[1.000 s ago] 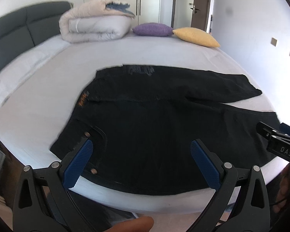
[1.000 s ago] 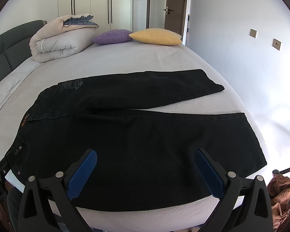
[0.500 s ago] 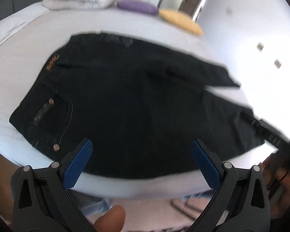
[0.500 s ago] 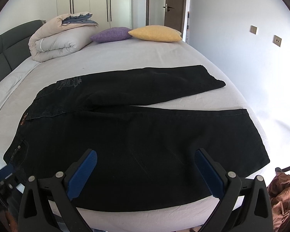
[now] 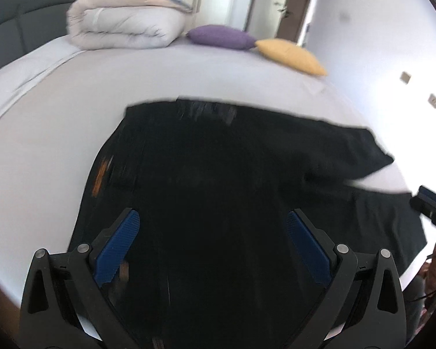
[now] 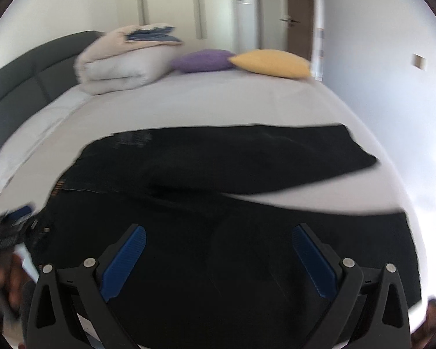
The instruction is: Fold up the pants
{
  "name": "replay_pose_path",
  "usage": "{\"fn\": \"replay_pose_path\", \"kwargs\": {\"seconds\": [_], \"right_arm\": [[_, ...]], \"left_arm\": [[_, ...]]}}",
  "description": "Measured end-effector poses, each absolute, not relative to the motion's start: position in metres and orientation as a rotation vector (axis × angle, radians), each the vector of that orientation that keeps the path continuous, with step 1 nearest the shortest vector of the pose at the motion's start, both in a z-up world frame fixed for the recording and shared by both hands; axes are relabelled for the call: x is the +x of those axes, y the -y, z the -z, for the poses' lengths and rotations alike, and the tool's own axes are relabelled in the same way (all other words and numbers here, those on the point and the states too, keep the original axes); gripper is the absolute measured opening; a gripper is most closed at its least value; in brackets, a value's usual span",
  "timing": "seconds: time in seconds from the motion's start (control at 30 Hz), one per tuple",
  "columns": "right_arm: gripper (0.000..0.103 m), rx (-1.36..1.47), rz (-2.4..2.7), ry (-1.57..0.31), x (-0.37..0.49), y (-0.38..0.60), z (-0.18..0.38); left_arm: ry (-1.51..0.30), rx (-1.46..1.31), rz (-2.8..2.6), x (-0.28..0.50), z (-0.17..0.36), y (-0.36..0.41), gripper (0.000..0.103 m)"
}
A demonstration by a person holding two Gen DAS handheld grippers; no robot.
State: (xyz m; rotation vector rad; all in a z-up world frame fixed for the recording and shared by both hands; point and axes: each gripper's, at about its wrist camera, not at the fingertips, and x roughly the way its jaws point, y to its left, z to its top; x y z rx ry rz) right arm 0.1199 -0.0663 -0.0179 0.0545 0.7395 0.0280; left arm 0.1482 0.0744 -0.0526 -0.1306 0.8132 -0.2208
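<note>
Black pants [image 5: 218,180] lie flat on the white bed [image 5: 72,110], waist at the left, the two legs spread apart toward the right. They also show in the right wrist view [image 6: 218,203]. My left gripper [image 5: 212,232] is open and empty, low over the waist end near the front edge. My right gripper [image 6: 218,250] is open and empty, low over the near leg. The right gripper's tip shows at the far right of the left wrist view [image 5: 430,203]. Both views are blurred by motion.
A folded white duvet [image 5: 125,26] with a blue item on top, a purple pillow [image 5: 221,36] and a yellow pillow [image 5: 290,55] lie at the far side. A dark grey headboard [image 6: 29,81] is at the left. A wall [image 6: 392,58] is on the right.
Both grippers have moved forward and down toward the pants, which now fill more of each view. Both stay open and empty.
</note>
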Motion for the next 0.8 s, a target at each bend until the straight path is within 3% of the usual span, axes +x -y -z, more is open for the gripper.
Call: {"fn": "replay_pose_path", "kwargs": {"seconds": [0.13,0.27,0.37,0.43,0.6,0.8], "right_arm": [[0.103,0.001,-0.130,-0.728,0.153,0.072,0.012],[0.103,-0.090,-0.258,-0.715,0.185,0.076,0.006],[0.103,-0.169,-0.347,-0.723,0.210,0.079,0.006],[0.103,-0.187,-0.392,-0.743,0.230,0.083,0.009],[0.087,-0.154,-0.467,-0.805,0.281,0.092,0.020],[0.083,-0.156,-0.537,-0.827,0.322,0.076,0.032]], "left_arm": [[-0.860,-0.231,0.291,0.221,0.051,-0.099,0.103],[-0.857,-0.061,0.278,0.304,0.044,-0.112,0.101],[-0.882,0.113,0.348,0.347,0.047,-0.105,0.079],[-0.910,0.266,0.399,0.373,0.061,-0.100,0.073],[-1.000,0.488,0.490,0.411,0.094,-0.094,0.073],[-1.093,0.439,0.645,0.452,0.114,-0.105,0.073]]}}
